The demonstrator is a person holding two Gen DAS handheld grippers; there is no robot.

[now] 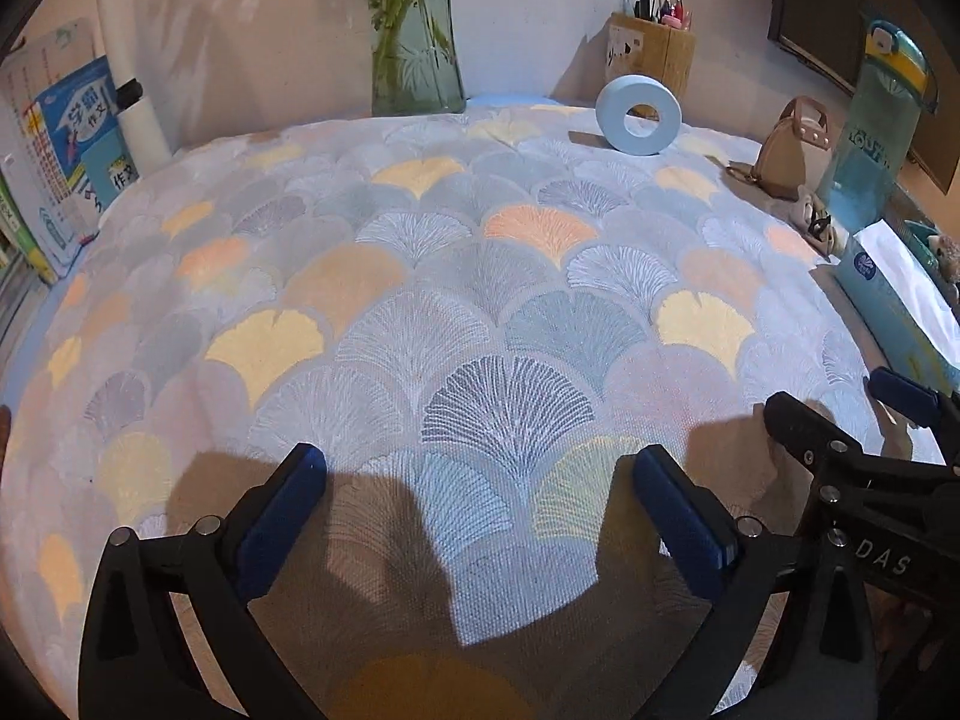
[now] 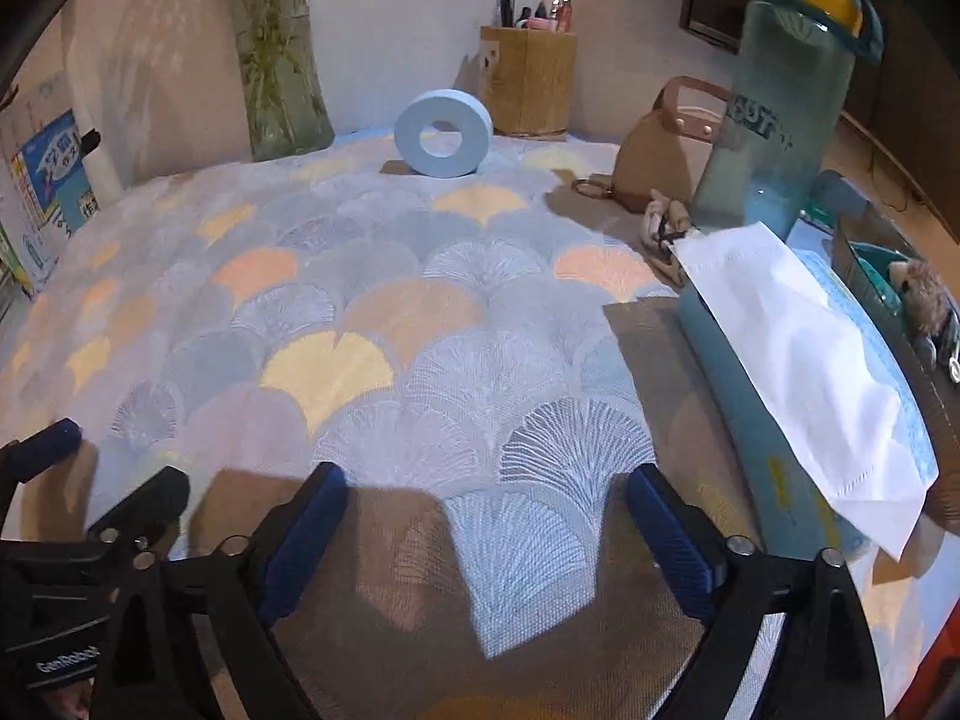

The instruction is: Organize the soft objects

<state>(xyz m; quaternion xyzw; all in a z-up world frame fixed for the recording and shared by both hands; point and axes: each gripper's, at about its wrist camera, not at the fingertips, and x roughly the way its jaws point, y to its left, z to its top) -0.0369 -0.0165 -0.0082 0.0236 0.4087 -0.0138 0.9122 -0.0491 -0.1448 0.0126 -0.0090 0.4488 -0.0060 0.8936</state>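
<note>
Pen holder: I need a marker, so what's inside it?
The pen holder holds several pens, dark and pinkish, with only their tops above the rim. Their lower parts and anything deeper are hidden by its wall.

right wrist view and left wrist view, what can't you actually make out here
- Container with a plush toy, right wrist view: cut off by the frame edge, contents unclear.
- Books, left wrist view: part lost at the left edge, small print unreadable.
- Small figure, right wrist view: partly behind the tissue box; too small to identify.
- Patterned cloth: near edge hidden under both open grippers, left and right.
</note>
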